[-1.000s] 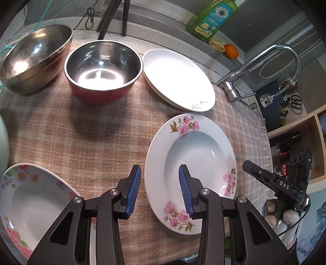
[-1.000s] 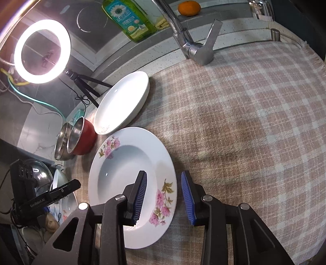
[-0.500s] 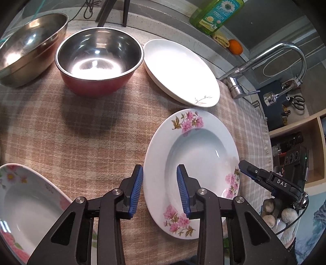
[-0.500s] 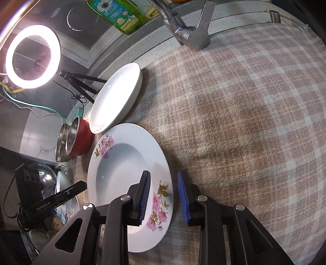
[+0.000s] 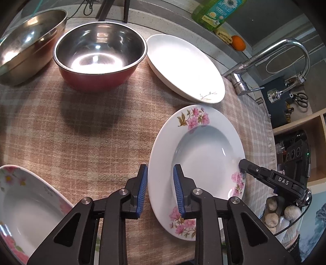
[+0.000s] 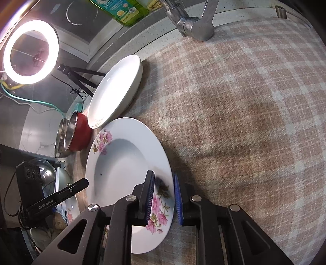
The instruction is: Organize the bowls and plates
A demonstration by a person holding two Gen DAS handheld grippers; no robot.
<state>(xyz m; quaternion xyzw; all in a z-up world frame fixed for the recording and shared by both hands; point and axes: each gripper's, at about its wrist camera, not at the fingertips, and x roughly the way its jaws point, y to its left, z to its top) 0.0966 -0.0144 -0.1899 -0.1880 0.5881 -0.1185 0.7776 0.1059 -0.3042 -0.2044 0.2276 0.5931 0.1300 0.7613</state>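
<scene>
A white plate with pink flowers [image 5: 203, 155] lies flat on the checked cloth [image 5: 81, 132]. My left gripper [image 5: 160, 189] straddles its left rim, one pad outside the edge and one over the plate. Its jaws are closing and a small gap still shows. My right gripper [image 6: 163, 197] straddles the opposite rim of the same plate [image 6: 122, 163], also closing, with its pads close to the rim but not pressing. A second flowered plate [image 5: 26, 203] sits at the lower left. At the back stand a plain white plate [image 5: 183, 67], a red-sided steel bowl [image 5: 99, 55] and a steel bowl [image 5: 30, 44].
A faucet [image 5: 264, 59] rises behind the cloth's right side. A green soap bottle [image 5: 216, 12] and an orange [image 5: 238, 42] rest on the ledge. A lit ring light [image 6: 30, 51] on a tripod stands behind the bowls. Bare cloth [image 6: 244, 122] spreads to the right of the plate.
Both grippers have narrowed their jaws and slid onto the flowered plate's rim from opposite sides. The plate has not moved.
</scene>
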